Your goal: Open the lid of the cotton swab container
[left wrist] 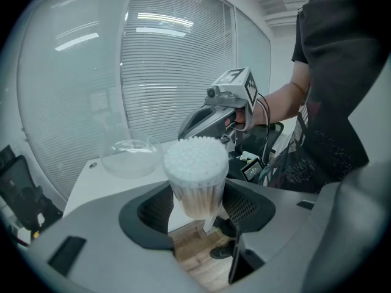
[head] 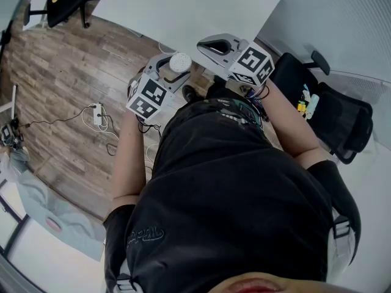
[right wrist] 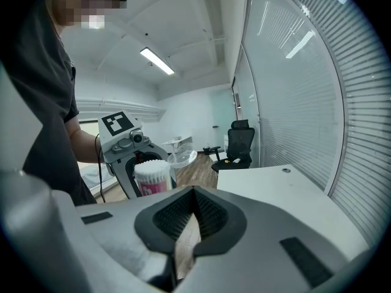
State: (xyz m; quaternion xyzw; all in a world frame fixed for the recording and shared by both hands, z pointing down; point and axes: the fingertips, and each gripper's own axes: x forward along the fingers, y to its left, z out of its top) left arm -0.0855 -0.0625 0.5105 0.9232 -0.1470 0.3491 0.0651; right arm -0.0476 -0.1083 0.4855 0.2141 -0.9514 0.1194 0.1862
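Note:
My left gripper (head: 173,73) (left wrist: 195,207) is shut on the cotton swab container (left wrist: 197,177) (head: 180,61) (right wrist: 153,177), held upright in the air with its white swab tips bare at the top. The clear domed lid (left wrist: 130,157) (right wrist: 182,159) stands flipped open at the container's side. My right gripper (right wrist: 194,195) (head: 209,45) (left wrist: 211,119) is shut with nothing between its jaws. It hovers just beyond the container, apart from it, near the edge of the white table (head: 183,8) (right wrist: 275,191).
Black office chairs stand at the right (head: 333,118) and far left (head: 61,2). A power strip with cables (head: 98,115) lies on the wood floor. A glass wall with blinds (left wrist: 165,72) runs behind the table.

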